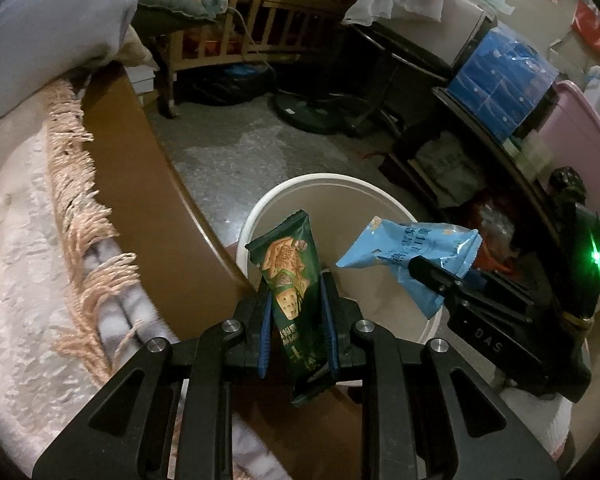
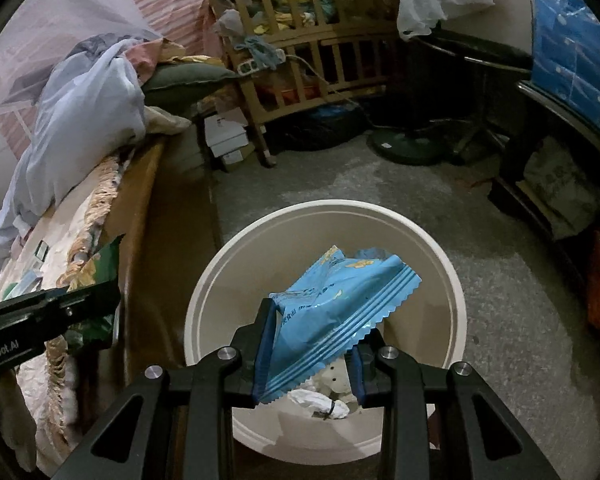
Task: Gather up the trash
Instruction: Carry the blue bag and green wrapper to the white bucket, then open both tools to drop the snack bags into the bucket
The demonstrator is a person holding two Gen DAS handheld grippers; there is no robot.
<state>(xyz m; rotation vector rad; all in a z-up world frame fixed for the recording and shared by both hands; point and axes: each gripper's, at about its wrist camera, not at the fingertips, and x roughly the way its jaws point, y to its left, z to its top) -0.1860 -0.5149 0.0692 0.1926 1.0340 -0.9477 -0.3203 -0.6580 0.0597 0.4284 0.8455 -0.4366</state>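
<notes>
My left gripper [image 1: 296, 296] is shut on a green cracker wrapper [image 1: 290, 276], which stands upright between the blue pads above the near rim of a white bin [image 1: 260, 208]. My right gripper [image 2: 312, 332] is shut on a crumpled light-blue wrapper [image 2: 340, 300] and hangs over the open mouth of the white bin [image 2: 236, 248]. In the left wrist view the right gripper [image 1: 428, 276] comes in from the right with the light-blue wrapper [image 1: 404, 248] over the same bin. Crumpled white paper [image 2: 320, 400] lies at the bin's bottom.
A bed with a fringed blanket [image 1: 76, 216] and a brown side board [image 1: 140, 200] runs along the left, close to the bin. Beyond lie grey floor [image 2: 360, 184], a wooden crib [image 2: 308, 40] and a fan base [image 2: 404, 148]. A dark shelf [image 1: 480, 140] with blue packs stands at right.
</notes>
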